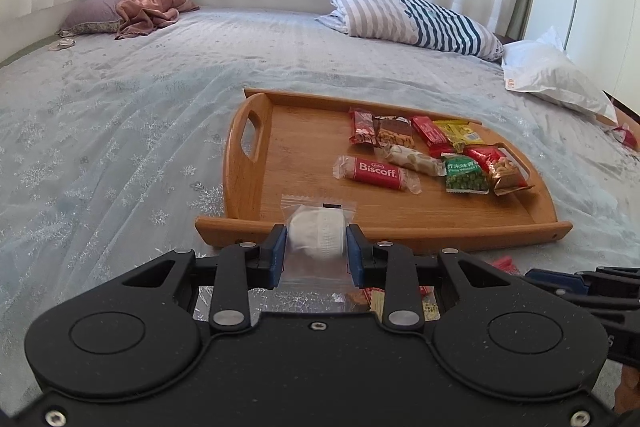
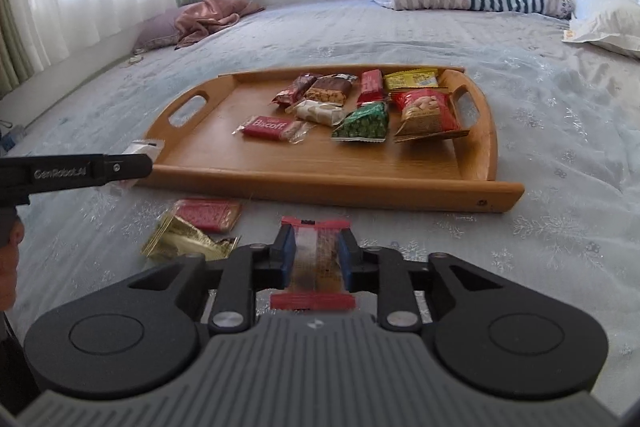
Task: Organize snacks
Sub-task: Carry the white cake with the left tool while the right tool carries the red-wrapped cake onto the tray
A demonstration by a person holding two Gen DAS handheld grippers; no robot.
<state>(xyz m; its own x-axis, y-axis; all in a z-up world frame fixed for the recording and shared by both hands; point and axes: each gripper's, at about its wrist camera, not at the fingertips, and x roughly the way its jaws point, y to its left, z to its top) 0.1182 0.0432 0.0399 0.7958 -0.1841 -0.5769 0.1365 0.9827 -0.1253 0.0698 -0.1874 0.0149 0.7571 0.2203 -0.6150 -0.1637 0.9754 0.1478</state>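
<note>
A wooden tray [image 1: 256,147] lies on the bed and holds several snack packets, among them a red Biscoff bar [image 1: 374,171] and a green pea packet [image 1: 466,175]. My left gripper [image 1: 317,241] is shut on a clear packet with a white round cake [image 1: 318,237], held just before the tray's near rim. My right gripper [image 2: 316,257] is shut on a clear, red-ended snack bar [image 2: 316,259], held over the bed in front of the tray [image 2: 320,179]. The left gripper also shows in the right wrist view [image 2: 136,163], at the tray's near left corner.
A red packet [image 2: 208,214] and a gold packet [image 2: 180,239] lie on the bedspread in front of the tray. A striped pillow [image 1: 416,21] and a white bag [image 1: 552,75] lie at the far right, and a pink blanket [image 1: 152,9] at the far left.
</note>
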